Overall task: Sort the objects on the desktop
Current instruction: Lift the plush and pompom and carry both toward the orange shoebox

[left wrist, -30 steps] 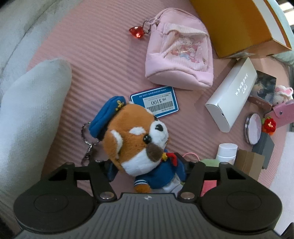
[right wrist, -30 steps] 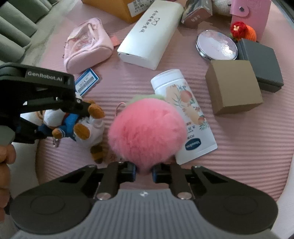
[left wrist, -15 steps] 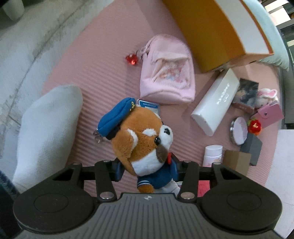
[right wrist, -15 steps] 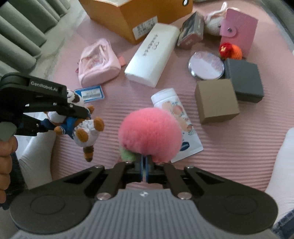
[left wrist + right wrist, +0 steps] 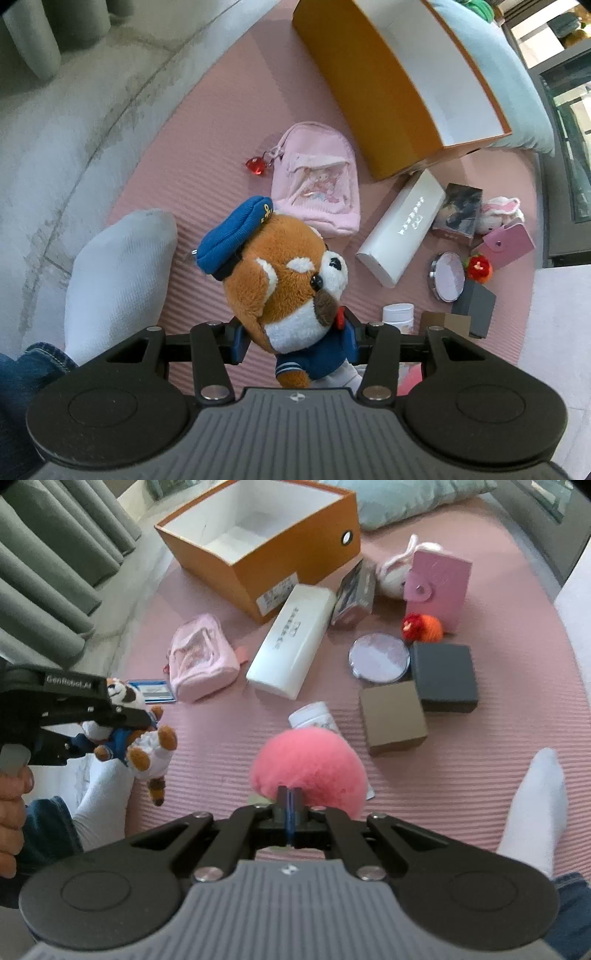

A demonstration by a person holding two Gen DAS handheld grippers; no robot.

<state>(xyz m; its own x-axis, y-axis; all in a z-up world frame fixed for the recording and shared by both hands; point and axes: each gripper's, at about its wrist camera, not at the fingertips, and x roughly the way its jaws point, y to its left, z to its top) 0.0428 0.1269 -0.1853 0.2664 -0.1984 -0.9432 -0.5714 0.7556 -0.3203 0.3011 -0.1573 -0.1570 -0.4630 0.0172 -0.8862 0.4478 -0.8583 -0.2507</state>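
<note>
place: home living space | evidence: pink floor mat (image 5: 461, 775), grey curtains (image 5: 44, 565) left of it, cushion (image 5: 399, 502) behind, socked feet (image 5: 532, 805) on it

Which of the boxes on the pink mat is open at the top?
The large orange box at the far edge of the mat: its white inside shows. The long white box, brown box and dark grey box are all closed.

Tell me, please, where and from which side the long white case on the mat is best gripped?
Grip the long white case across its narrow width near the middle, coming from above. It lies flat on the pink mat; its long sides look free, while its far end sits close to the orange box.
</note>
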